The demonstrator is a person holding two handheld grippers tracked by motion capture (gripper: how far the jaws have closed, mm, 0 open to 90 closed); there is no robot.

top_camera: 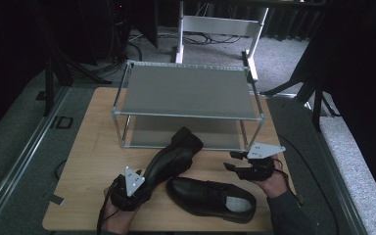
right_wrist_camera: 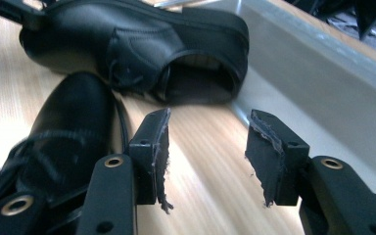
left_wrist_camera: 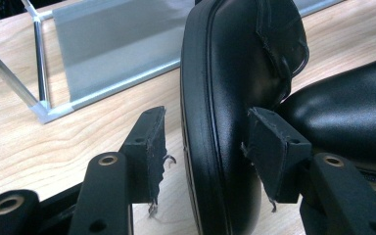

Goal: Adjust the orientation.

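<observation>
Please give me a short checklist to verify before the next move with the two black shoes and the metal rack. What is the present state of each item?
1. Tilted shoe between the left gripper jaws: ok; its toe sits there.
2. Left grip firm: cannot tell; one pad meets the leather, the other pad stands slightly off.
3. Right gripper free: ok; jaws open, bare table between them.
4. Second shoe out of the way: ok; it lies flat on the table, near the front edge.
5. Rack shelves free: ok; both shelves look bare.
6. Tilted shoe's heel clear of the rack: cannot tell; it lies very near the lower shelf's edge.
</observation>
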